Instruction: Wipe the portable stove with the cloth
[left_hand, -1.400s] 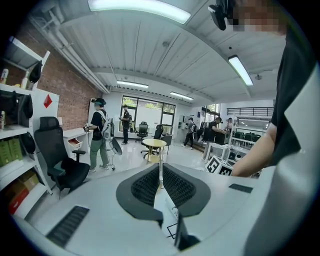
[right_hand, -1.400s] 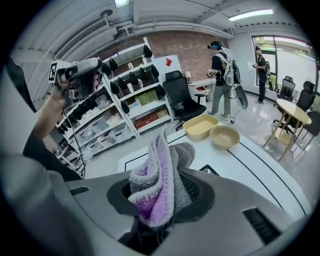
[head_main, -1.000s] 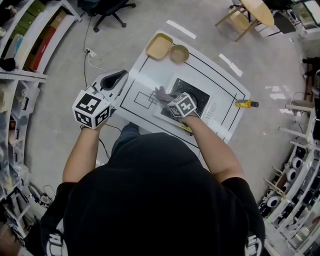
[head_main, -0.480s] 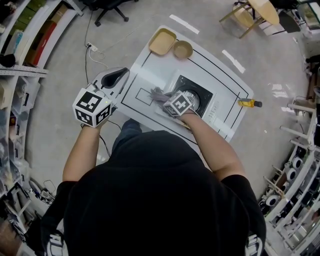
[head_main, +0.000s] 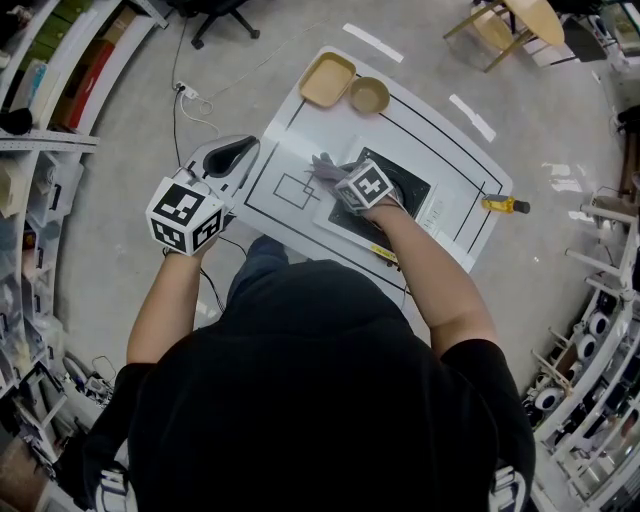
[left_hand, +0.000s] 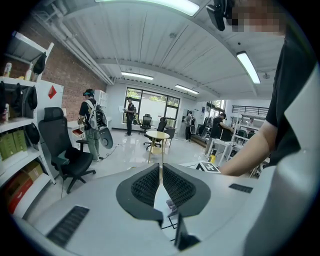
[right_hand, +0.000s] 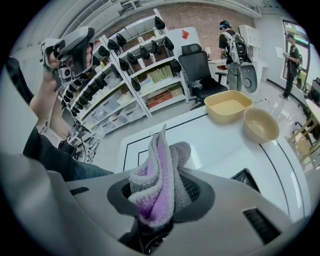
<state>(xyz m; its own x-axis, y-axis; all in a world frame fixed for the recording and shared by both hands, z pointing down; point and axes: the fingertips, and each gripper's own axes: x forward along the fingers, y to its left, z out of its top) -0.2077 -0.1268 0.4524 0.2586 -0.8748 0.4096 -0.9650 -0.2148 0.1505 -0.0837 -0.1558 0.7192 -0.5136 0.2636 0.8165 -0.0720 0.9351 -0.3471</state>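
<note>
Clamped in my right gripper is the cloth, a grey and purple bundle bunched up between the jaws and poking out past their tips. From the head view, I hold it over the left edge of the black stove, which sits near the middle of the white table inside the black outlines drawn on it. Whether the cloth actually presses on the stove's surface I cannot tell from any view. My left gripper is out past the table's left side, over the floor, with its tips pointing toward the table. Its own view shows the two ribbed pads brought together with nothing caught between them. At the far end of the table a tan rectangular tray and a round tan bowl stand just beside each other, well apart from the stove.
</note>
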